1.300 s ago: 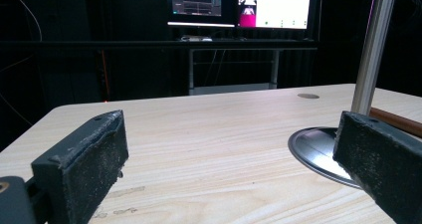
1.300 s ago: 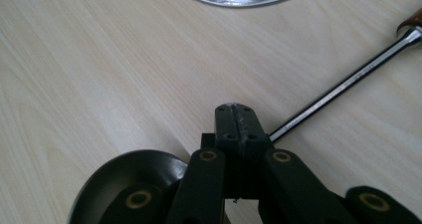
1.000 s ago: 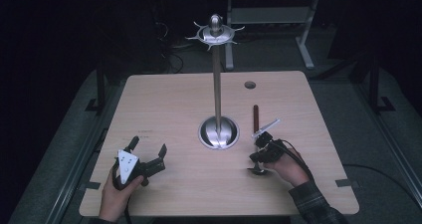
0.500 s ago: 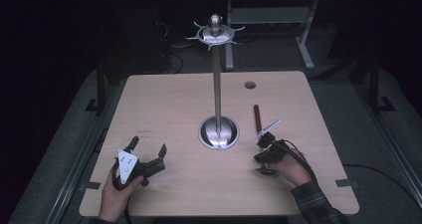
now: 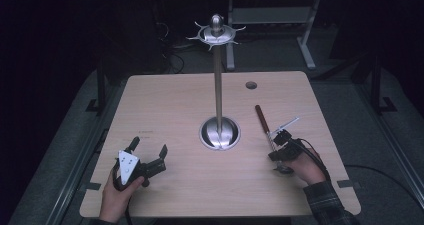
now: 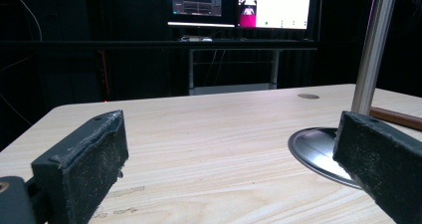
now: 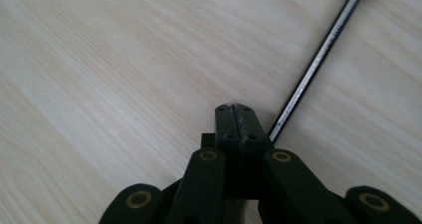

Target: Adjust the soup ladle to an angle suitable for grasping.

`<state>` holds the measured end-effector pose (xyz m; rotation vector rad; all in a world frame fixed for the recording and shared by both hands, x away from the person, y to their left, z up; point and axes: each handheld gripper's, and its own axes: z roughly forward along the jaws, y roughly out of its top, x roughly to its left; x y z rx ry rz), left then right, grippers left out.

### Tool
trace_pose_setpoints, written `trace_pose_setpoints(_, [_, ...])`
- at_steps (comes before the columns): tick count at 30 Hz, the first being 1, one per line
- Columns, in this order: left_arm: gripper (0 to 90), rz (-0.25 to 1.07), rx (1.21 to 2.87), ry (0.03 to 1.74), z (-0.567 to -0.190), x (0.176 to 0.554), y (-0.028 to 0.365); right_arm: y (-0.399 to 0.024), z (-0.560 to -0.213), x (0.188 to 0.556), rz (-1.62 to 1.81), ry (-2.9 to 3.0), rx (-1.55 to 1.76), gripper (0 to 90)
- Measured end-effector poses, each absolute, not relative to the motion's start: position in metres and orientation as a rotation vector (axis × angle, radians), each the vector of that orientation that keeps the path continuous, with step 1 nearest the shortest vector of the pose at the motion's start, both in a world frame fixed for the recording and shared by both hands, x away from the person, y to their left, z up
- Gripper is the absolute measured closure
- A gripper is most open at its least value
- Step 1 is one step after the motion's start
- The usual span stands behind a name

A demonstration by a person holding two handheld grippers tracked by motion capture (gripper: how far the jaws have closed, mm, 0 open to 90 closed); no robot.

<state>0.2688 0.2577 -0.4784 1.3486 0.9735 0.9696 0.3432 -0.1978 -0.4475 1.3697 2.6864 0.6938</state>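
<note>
A pale wood-grain worktop with rounded corners is seen in a dark room, with grey flooring around it and a round cable hole near its far edge. A tall metal stand rises from a round polished base at the middle of the worktop and is crowned by a ring of hooks. Behind the worktop, lit monitors are seen on a dark desk in the left gripper view. The left gripper is held in a hand low over the near left part of the worktop, pointed level toward the far right; its jaws are spread wide with nothing between them, the stand's base being framed just beside one jaw in the left gripper view. The right gripper is held in a hand at the near right, tipped downward onto the worktop. Its jaws are pressed together, and the thin metal shaft of a long utensil is seen emerging from beside their tips; whether the shaft is pinched between them cannot be told. The utensil lies on the worktop to the right of the base, with its dark brown handle pointing toward the far edge and its metal end by the right gripper.
</note>
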Motion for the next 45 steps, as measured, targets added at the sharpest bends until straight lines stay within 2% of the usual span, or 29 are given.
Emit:
trace_pose_setpoints(28, [0.3,0.972,1.358,0.971,-0.478,0.269,0.258,-0.256,-0.443,0.353,0.674,2.545,1.55,89.7])
trace_pose_setpoints(41, [0.2,0.974,1.358,0.97,-0.478,0.269,0.258,-0.267,-0.43,0.353,0.77,2.508,1.555,89.5])
trace_pose_setpoints(45, [0.3,0.977,1.364,0.971,-0.478,0.269,0.258,-0.266,-0.428,0.358,0.792,2.505,1.545,83.6])
